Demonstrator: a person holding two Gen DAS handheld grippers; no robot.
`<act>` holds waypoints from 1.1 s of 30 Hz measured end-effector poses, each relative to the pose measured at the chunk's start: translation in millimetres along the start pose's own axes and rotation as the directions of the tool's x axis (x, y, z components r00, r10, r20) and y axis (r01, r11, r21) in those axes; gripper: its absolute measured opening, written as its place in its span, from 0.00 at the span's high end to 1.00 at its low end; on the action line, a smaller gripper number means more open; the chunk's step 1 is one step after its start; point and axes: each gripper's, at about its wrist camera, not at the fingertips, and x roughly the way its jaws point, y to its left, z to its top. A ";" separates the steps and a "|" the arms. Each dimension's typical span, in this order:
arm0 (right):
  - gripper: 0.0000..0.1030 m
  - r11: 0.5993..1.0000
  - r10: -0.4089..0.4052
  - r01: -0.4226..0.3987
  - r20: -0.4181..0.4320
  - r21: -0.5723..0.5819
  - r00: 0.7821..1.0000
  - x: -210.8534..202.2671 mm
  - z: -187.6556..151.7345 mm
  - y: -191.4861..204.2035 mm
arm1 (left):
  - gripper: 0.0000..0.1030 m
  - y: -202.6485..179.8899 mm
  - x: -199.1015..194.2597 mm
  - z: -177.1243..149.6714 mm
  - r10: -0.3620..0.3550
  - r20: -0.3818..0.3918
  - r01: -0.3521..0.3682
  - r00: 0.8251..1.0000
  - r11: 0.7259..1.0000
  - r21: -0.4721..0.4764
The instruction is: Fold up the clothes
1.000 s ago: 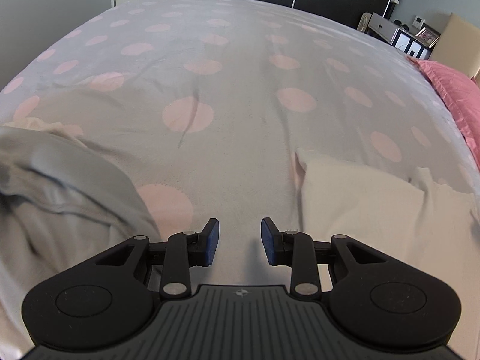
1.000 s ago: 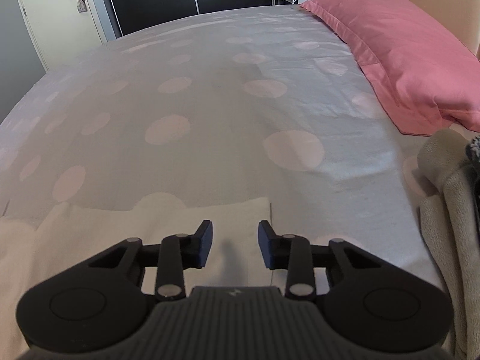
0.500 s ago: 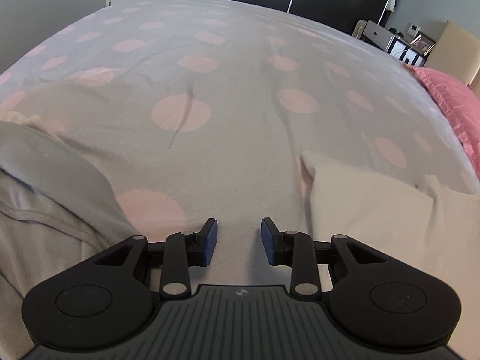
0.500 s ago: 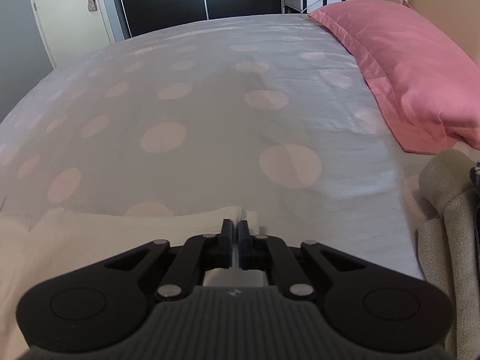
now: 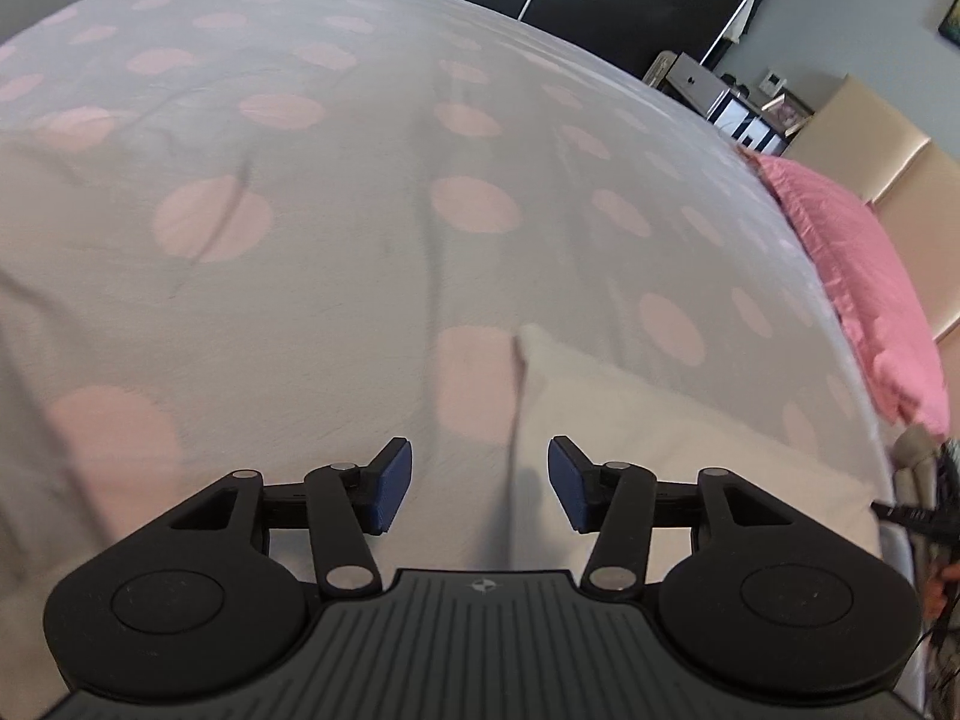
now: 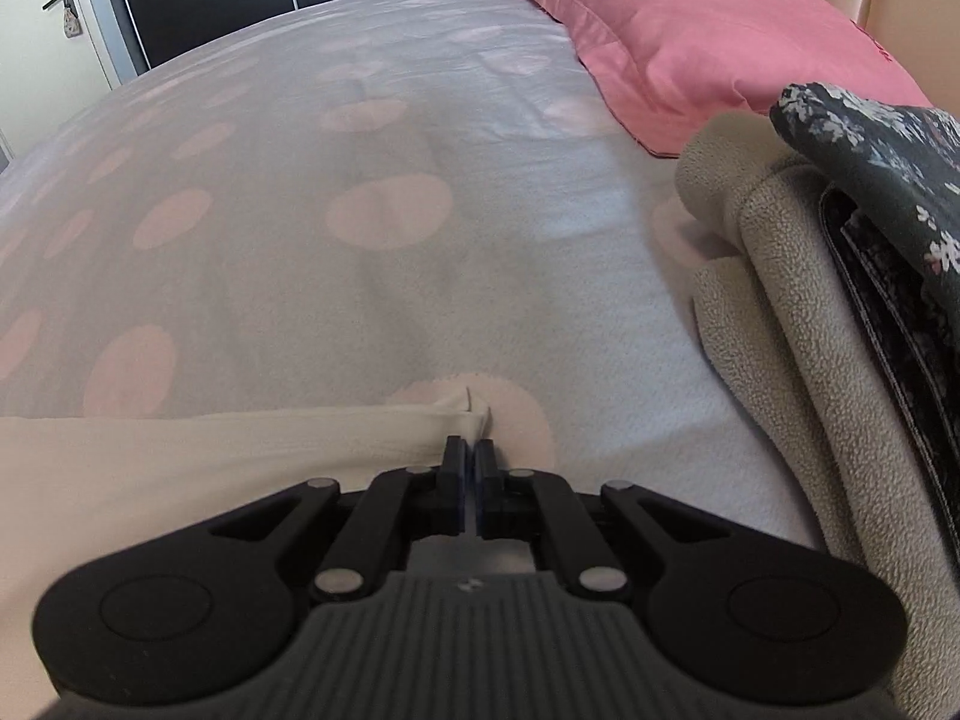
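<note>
pinching cream cloth (image 6: 198, 456) corner: right tongs (image 6: 470, 483) | left tongs (image 5: 480, 483) just widened, empty | dotted bedspread (image 5: 360, 240)

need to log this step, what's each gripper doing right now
left gripper: open, jaws just widened, holding nothing, over the left edge of the cream cloth garment.
right gripper: shut on the cream cloth garment's corner.

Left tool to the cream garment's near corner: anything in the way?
Nothing visible. The left tool, whose jaws have just been opening, hangs empty over the cream garment's left edge, only bare polka-dot bedspread beside it. The right tool is shut on its other corner.
</note>
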 end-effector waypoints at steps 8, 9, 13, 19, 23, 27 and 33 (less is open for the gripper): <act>0.97 1.000 0.012 -0.012 0.000 -0.005 1.000 3.1 0.6 -1.6 | 0.87 -14.5 40.3 4.0 0.046 0.073 -0.041 0.996 0.997 -0.065; 0.97 1.000 0.006 -0.006 -0.004 -0.017 1.000 3.6 1.9 0.0 | 0.95 -18.4 37.7 3.1 0.053 0.090 -0.048 0.995 0.997 -0.054; 0.97 0.998 -0.025 0.024 -0.007 -0.059 1.000 -1.8 10.4 11.2 | 1.00 -34.3 17.7 4.1 0.064 0.159 -0.064 0.985 0.998 -0.008; 0.97 0.988 0.156 -0.151 0.180 -0.037 0.971 -57.8 42.4 35.9 | 1.00 -46.9 -59.1 32.8 0.065 0.276 -0.091 0.959 0.993 0.081; 0.97 0.952 0.303 -0.276 0.294 -0.131 0.907 -99.4 61.2 71.7 | 1.00 -41.3 -100.8 46.6 0.125 0.336 -0.153 0.934 0.987 0.058; 0.97 0.970 0.208 -0.168 0.247 -0.173 0.946 -90.3 66.9 105.3 | 1.00 -33.3 -105.1 43.1 0.210 0.338 -0.257 0.917 0.961 0.100; 0.97 0.990 0.090 -0.060 0.249 -0.128 0.964 -56.0 60.0 114.0 | 1.00 -16.6 -65.6 39.6 0.268 0.296 -0.316 0.917 0.940 0.128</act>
